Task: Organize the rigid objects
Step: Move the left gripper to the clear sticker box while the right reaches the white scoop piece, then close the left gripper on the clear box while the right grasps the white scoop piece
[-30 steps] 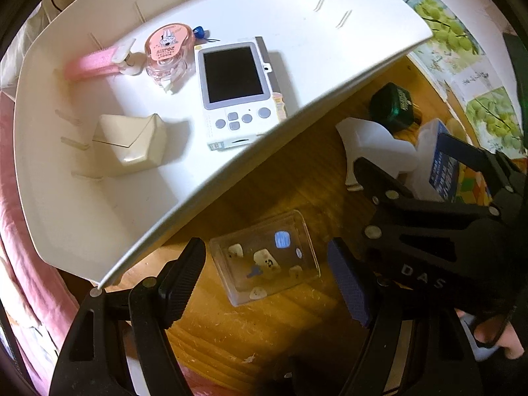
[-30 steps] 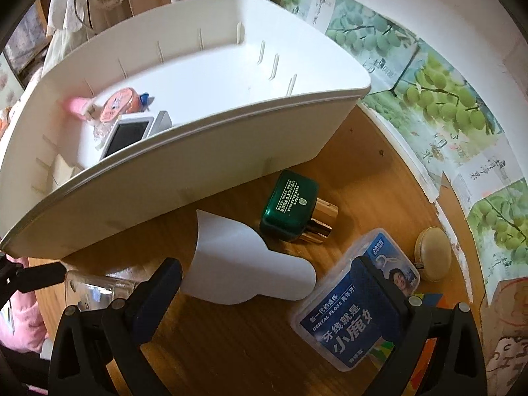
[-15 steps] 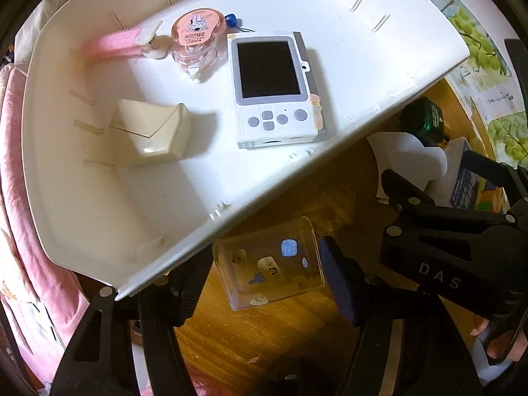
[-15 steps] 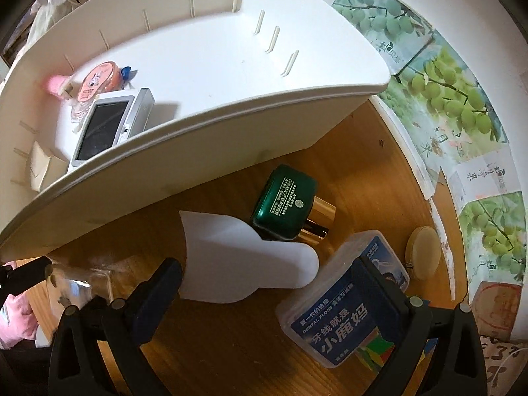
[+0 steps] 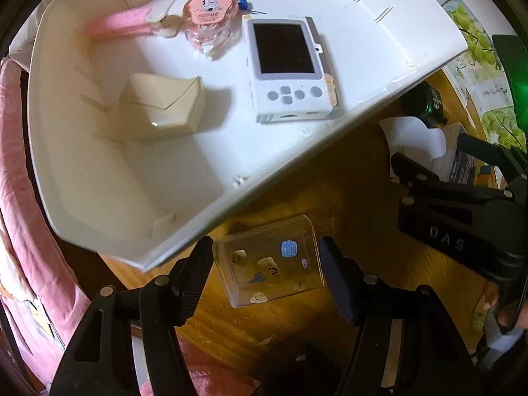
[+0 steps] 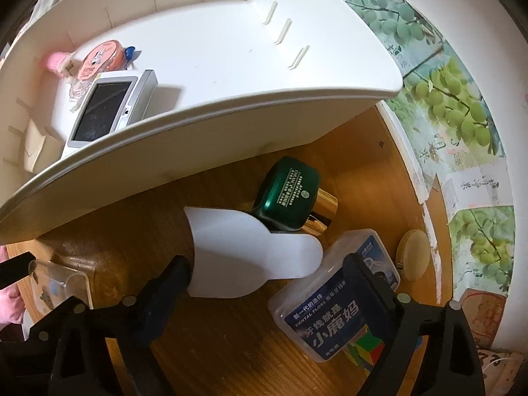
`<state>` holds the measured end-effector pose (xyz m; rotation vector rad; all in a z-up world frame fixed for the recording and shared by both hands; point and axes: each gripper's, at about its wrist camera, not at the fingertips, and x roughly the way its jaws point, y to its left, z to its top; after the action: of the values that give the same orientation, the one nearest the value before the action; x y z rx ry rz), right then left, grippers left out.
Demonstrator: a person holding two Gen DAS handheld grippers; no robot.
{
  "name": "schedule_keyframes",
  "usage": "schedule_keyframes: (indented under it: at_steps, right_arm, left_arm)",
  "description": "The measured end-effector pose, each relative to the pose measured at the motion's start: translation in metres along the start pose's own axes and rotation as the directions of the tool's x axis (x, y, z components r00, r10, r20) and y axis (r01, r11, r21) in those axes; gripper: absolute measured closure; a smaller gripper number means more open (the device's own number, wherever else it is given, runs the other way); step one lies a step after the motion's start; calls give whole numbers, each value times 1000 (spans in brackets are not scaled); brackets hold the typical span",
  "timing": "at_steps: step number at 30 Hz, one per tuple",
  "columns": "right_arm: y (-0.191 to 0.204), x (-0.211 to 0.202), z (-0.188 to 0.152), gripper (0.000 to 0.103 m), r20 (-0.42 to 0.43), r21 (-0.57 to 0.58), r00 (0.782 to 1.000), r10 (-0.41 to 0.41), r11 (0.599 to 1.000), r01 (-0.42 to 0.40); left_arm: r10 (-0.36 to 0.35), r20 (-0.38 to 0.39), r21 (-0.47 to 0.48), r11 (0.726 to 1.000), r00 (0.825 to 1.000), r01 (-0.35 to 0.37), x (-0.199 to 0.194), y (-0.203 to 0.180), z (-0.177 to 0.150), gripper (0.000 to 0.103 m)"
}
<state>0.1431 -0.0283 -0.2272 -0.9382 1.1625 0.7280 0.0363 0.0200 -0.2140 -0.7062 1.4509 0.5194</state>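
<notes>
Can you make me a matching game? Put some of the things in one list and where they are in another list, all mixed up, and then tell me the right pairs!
Things:
1. white game console
2. clear sticker box
3. green bottle
4. dental floss box

Places:
A. on the wooden table, between the left gripper's fingers
B. inside the white bin
C. right finger of the right gripper on top of it
D. on the table, partly behind the white scoop

Pairs: 1-B, 2-A, 3-D, 4-C
</notes>
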Motion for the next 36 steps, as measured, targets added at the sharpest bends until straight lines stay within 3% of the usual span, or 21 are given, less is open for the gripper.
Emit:
schedule_keyframes:
  at_steps: [1,2,3,12,15,17,20,27,31,32,36]
  right_arm:
    - [2,-1,1,17,0,-10,1000,5,1000,-5]
    - [5,-4,2,33,1,-18,1000,24,1000,-24]
    - [6,-3,2,40,-24,-11,996,84,996,-84]
    - [11,-9,3,49,-39,-23,996,82,996,-83]
    - [8,-13,1,62,-28,-8,993,118,993,-119]
    - [7,-18,1,77,-18,10,987,161,987,-160]
    - [3,-21,3,86,-12,30,977,214,976,-213]
    - [-21,-24,7,81,-10,77,970,243,967,-242]
    - [-27,-27,17,38,-20,74,971,239,969,-237]
    - [-27,-27,19,31,-20,60,971,238,970,-237]
    - [-27,-22,36,28,-55,26,968,245,969,-244]
  left_arm:
    - [-6,0,0,1000,1000,6,-1,3,-3,35]
    - [-12,2,1,1000,1000,12,0,9,-4,35]
    - [-17,5,2,1000,1000,17,0,14,-8,35]
    - [-60,29,1,998,998,60,-15,24,-26,35]
    - [-64,30,4,998,997,64,-16,28,-31,35]
    - [-65,31,4,998,997,65,-21,34,-36,35]
    - [-66,36,0,998,997,66,-24,37,-41,35]
    - [-76,57,-22,997,995,77,-37,50,-49,35]
    - [-80,64,-32,996,995,82,-40,53,-52,35]
    - [-79,64,-34,996,995,81,-38,50,-49,35]
    - [-91,68,-42,995,993,94,-40,53,-50,35]
